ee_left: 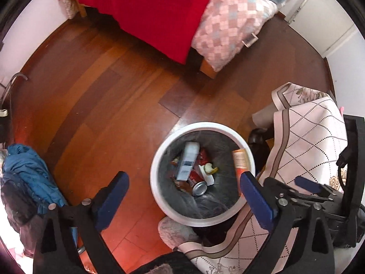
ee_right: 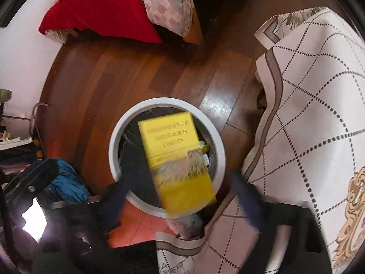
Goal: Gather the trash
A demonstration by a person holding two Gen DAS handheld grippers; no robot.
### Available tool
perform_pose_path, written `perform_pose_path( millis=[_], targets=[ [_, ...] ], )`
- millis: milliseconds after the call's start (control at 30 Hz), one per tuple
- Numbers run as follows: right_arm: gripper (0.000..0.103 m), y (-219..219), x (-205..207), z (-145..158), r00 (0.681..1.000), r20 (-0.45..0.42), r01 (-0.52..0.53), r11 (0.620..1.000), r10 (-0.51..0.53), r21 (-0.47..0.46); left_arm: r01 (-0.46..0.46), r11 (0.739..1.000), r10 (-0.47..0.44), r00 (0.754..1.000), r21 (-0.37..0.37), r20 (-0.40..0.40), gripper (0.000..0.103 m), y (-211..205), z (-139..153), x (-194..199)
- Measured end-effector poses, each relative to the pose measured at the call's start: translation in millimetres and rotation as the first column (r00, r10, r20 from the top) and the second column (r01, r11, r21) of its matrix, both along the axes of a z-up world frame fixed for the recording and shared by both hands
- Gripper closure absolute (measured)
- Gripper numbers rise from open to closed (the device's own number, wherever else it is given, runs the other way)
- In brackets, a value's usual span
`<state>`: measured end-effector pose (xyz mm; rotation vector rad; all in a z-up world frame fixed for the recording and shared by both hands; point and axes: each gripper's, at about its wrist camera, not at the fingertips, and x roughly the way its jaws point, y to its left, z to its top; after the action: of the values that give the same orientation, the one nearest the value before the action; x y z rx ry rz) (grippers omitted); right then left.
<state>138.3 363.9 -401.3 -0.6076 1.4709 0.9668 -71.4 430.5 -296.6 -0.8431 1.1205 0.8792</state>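
I am at the drop step: the yellow box (ee_right: 175, 157) hangs over the mouth of the white bin (ee_right: 114, 146), blurred, between the fingers of my right gripper (ee_right: 182, 191). Those fingers stand well apart and neither seems to touch the box, so I judge it is already loose and falling; the blur keeps me from being sure. My left gripper (ee_left: 182, 189) hovers beside the bin with its fingers spread wide and nothing between them.

In the left wrist view the bin (ee_left: 159, 159) already holds a pale carton (ee_left: 188, 164), a drink can (ee_left: 199, 188), some red wrappers and what looks like a bitten fruit core (ee_left: 208, 168), all lying on a grey liner. An orange-and-white packet (ee_left: 239, 162) leans against the inner wall on the right.

Next, I judge, I should check that the box has gone fully below the rim, since it is long compared with the opening and may catch on the carton. Then I lift both grippers away and look for more rubbish.

The bin stands on a dark reddish wood floor (ee_left: 102, 105). A bed with a red blanket (ee_left: 141, 11) and a pink checked pillow (ee_left: 228, 27) lies beyond it. A cream cloth with dotted diamonds (ee_right: 308, 114) drapes close beside the bin, and a blue garment (ee_left: 27, 171) is heaped on the other side.
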Motion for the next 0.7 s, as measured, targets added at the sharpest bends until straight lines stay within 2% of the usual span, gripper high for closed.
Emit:
perform_pose_path(
  millis=[200, 367, 567, 700],
  targets=[
    [0.0, -10.8, -17.3, 25.4, 0.997, 0.066, -0.045, 0.999, 0.045, -0.008, -0.009, 0.998, 0.01, 1.0, 0.069, -0.021, 0.003, -23.9, 24.1, -20.4],
    [0.0, -42.9, -29.7, 61.0, 0.994, 0.102, -0.05, 0.999, 0.048, 0.02, -0.002, 0.994, 0.006, 0.999, 0.109, -0.036, 0.0, -50.6, 48.0, -33.0],
    [0.0, -84.4, -44.4, 115.8, 0.995, 0.086, -0.059, 0.993, 0.05, 0.104, 0.013, 0.99, -0.011, 1.0, 0.141, -0.015, 0.0, -82.5, 85.2, -42.8],
    [0.0, -108.0, -52.2, 155.5, 0.995, 0.084, -0.069, 0.983, 0.056, 0.173, 0.017, 0.987, -0.023, 0.999, 0.162, 0.033, 0.0, -105.4, 119.9, -49.4]
  ],
)
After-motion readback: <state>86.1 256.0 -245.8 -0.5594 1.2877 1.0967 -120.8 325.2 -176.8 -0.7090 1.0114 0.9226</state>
